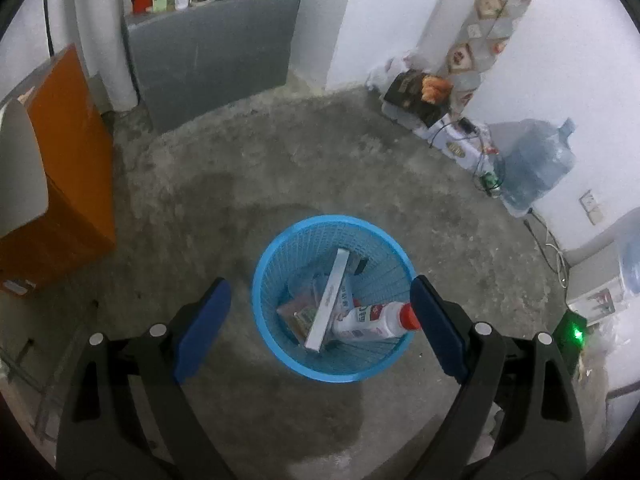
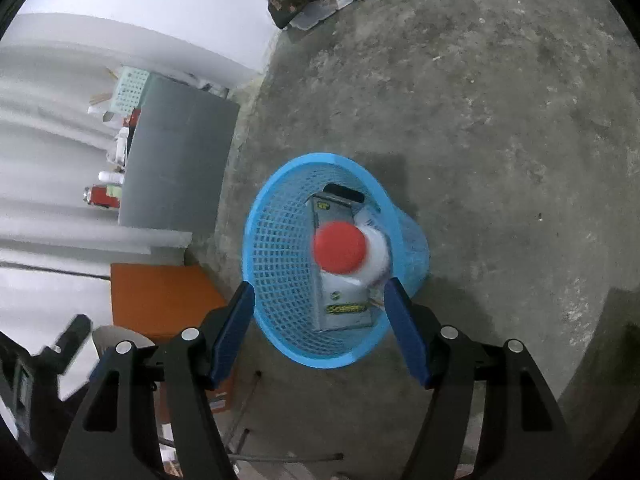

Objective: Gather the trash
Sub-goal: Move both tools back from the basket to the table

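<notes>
A blue mesh waste basket point(image 1: 280, 360) stands on the concrete floor. Inside lie a white bottle with a red cap point(image 1: 376, 322), a long flat box point(image 1: 330, 300) and some wrappers. My left gripper point(image 1: 320, 292) is open above and in front of the basket, empty. In the right wrist view the basket point(image 2: 276, 264) is seen from above, with the bottle's red cap point(image 2: 340, 247) blurred, and the box point(image 2: 340, 300) beneath it. My right gripper point(image 2: 320, 296) is open over the basket's near rim, empty.
An orange cabinet point(image 1: 68, 176) stands at the left and a grey cabinet point(image 1: 212, 60) with bottles on top at the back. Boxes point(image 1: 420, 96), cables and a large water jug point(image 1: 536, 164) line the right wall. Bare concrete floor surrounds the basket.
</notes>
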Tool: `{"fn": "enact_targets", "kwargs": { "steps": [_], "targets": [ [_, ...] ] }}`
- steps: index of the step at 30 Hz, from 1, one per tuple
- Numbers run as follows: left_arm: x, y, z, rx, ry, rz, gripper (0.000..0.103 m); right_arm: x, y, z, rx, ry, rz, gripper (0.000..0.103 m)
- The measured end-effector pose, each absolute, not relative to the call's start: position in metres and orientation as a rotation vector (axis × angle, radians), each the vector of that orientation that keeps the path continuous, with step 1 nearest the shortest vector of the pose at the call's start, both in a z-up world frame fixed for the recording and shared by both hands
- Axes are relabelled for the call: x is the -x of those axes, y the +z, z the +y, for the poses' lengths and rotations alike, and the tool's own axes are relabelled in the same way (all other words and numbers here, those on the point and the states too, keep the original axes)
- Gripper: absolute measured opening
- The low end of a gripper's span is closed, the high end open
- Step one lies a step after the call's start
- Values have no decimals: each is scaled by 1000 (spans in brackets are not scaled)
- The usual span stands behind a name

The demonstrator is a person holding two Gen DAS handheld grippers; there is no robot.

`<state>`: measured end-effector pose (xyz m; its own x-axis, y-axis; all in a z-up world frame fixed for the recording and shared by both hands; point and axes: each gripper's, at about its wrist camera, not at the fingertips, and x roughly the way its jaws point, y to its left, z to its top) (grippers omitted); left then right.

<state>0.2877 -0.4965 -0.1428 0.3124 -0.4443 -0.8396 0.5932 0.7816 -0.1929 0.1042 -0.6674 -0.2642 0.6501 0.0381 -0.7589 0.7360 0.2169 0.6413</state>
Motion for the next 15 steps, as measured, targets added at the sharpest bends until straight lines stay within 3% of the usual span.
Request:
{"fn": "enact_targets", "kwargs": {
  "steps": [5, 12, 15],
  "targets": [
    [-283, -105, -468, -150, -735, 997, 87, -75, -243, -654, -1220, -533, 732, 66],
    [-248, -35, -402, -91, -853, 935, 87, -29, -171, -599, -1016, -494, 656, 66],
    [-233, -5, -354, -24, -888, 919, 87, -13, -136, -568, -910, -490, 615, 74]
  ]
}}
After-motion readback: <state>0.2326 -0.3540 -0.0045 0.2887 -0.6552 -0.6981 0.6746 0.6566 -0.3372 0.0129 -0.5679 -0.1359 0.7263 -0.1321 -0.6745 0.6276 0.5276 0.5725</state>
